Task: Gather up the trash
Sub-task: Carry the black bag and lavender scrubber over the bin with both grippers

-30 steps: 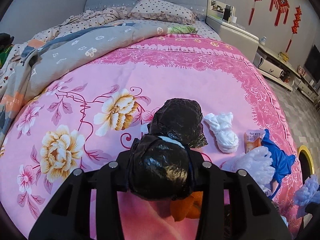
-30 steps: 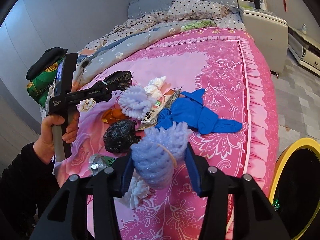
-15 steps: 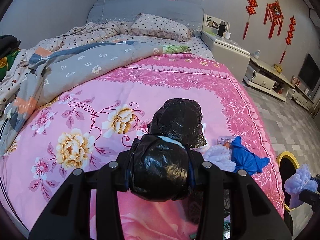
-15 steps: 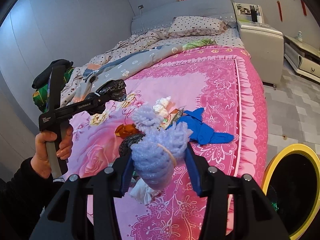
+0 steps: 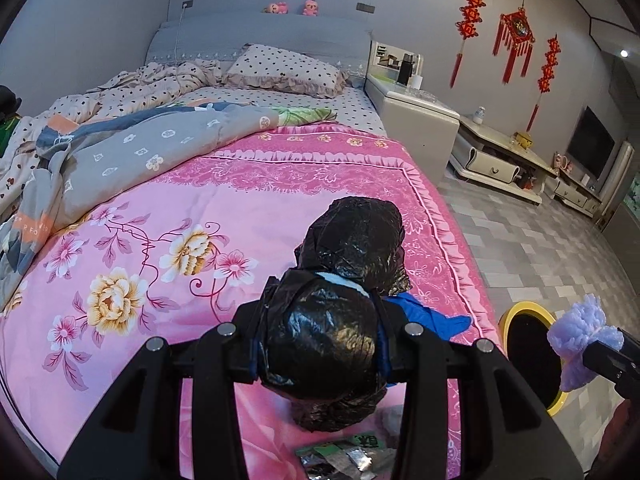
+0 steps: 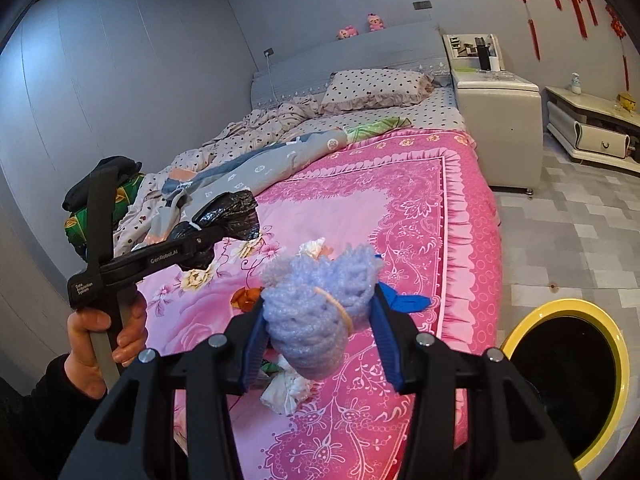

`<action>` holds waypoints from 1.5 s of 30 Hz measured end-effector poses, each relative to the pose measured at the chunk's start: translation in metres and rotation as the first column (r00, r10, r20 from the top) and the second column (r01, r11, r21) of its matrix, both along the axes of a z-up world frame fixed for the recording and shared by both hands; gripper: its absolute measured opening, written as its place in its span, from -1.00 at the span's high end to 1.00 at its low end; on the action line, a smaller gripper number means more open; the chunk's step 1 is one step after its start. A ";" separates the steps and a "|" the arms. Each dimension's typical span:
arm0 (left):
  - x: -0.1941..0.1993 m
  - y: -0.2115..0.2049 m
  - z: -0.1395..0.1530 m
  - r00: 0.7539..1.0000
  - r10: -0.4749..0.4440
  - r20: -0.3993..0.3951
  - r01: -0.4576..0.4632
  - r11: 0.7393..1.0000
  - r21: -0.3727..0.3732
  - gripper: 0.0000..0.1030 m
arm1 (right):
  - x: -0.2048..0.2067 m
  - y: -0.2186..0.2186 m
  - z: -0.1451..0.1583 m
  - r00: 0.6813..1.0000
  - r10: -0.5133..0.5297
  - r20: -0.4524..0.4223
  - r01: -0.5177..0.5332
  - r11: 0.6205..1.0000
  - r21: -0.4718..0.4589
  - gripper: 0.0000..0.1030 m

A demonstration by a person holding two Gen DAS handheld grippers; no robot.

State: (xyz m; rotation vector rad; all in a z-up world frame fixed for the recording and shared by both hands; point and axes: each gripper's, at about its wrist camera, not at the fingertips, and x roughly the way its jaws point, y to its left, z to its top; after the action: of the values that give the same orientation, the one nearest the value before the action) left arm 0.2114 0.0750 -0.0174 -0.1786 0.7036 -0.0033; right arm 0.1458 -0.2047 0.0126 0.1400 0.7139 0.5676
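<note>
L gripper (image 5: 320, 344) is clamped on a crumpled black plastic bag (image 5: 324, 344); the bag bulges out past the pads both ways, w/ a white bit showing at its top. It's held up in the air, over the foot end of the bed (image 5: 224, 200). R gripper (image 6: 320, 336) is closed on a lilac foam-net wad (image 6: 316, 312) w/ a rubber band round it, pads pressing on both sides, also held clear above the bed near its foot edge.

Seen from the R side, a hand (image 6: 100, 332) in a dark sleeve grips the L tool's handle, off the bed's left edge.

Rest of the trash lies on the pink floral quilt (image 5: 132, 256) near the foot edge: blue crumpled piece (image 6: 404, 300) toward the right edge, white tissue wad (image 6: 286, 392) just under the R gripper, another white wad (image 6: 316, 246) beyond the foam, an orange bit (image 6: 246, 296) beside it, and a green/silver wrapper (image 5: 340, 452) at the very foot edge. Some of it is hidden behind the grippers.

Yellow-rimmed bin (image 6: 568, 376) stands on the tiled floor just off the bed's foot-right corner; inside is dark, can't tell what's in it. Grey quilt (image 5: 132, 152) is bunched along the left side toward the head, spotted pillow (image 5: 284, 72) at the head end.
</note>
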 end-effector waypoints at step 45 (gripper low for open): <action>-0.019 -0.241 0.048 0.928 -0.367 0.062 0.371 0.927 -0.056 0.25 | -0.028 -0.182 0.038 0.918 -0.385 0.093 0.374 0.921 0.112 0.13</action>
State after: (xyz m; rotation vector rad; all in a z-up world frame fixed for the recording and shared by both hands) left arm 0.1925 -0.1657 0.0307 -0.1072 0.6788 -0.3924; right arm 0.1174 -0.3869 0.0501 0.3231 0.5305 0.2323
